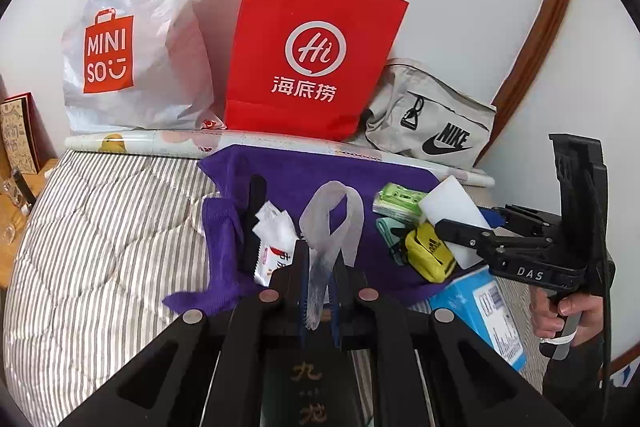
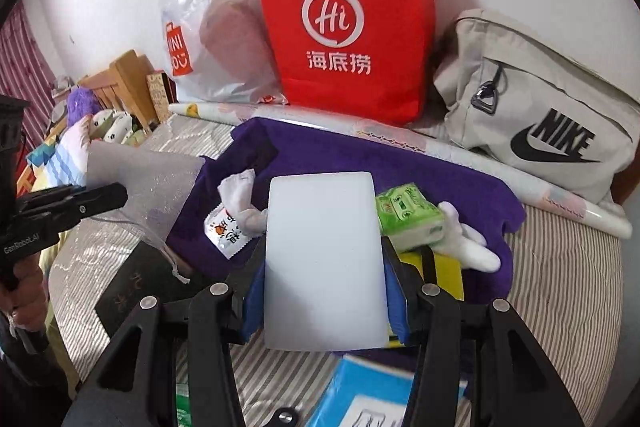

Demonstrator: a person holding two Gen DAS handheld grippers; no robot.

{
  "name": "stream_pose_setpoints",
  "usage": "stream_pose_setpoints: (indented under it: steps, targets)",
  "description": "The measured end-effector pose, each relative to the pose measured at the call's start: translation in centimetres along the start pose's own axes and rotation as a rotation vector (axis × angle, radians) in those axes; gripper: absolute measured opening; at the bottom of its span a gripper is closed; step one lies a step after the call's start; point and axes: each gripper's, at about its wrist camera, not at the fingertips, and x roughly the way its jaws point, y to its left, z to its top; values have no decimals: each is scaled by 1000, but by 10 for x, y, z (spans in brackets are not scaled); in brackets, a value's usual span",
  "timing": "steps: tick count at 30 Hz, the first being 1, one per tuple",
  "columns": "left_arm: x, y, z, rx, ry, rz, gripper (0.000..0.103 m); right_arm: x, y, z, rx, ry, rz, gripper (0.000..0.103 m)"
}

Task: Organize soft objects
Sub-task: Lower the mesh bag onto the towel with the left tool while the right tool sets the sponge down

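A white sponge block sits clamped between the blue-padded jaws of the right gripper, held lifted above the purple towel that is spread over the striped quilt; from the left wrist view the same block shows at the tip of the right gripper, just above a yellow mini pouch. The left gripper is closed on a translucent mesh pouch, whose upper part loops up from between the jaws; in the right wrist view that pouch hangs as a hazy sheet off the left gripper at the left edge. On the towel lie a green tissue pack, a white glove-like piece touching it, and a torn white sachet with red print (its lettering is too warped to read). A black box with gold characters lies on the quilt near the left gripper, and a blue box lies at the towel's near right corner. Behind the towel runs a rolled printed sheet, and against the wall stand a white Miniso plastic bag, a red paper bag with white handles, and a grey Nike bag, side by side and touching.
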Motion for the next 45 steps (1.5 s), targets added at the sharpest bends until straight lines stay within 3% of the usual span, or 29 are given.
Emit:
stream_pose_setpoints:
  steps: [18, 26, 35, 41, 45]
  targets:
    - [62, 11, 29, -26, 77, -53, 9, 55, 3, 17, -68, 101, -55, 50]
    - [97, 13, 31, -5, 156, -9, 9, 75, 2, 15, -73, 150, -55, 50]
    - [115, 16, 29, 12, 187, 37, 9, 85, 0, 13, -65, 172, -53, 51]
    - [116, 16, 29, 21, 191, 26, 11, 89, 2, 13, -76, 185, -49, 62]
    - [115, 15, 30, 27, 190, 27, 19, 86, 3, 13, -78, 175, -54, 64]
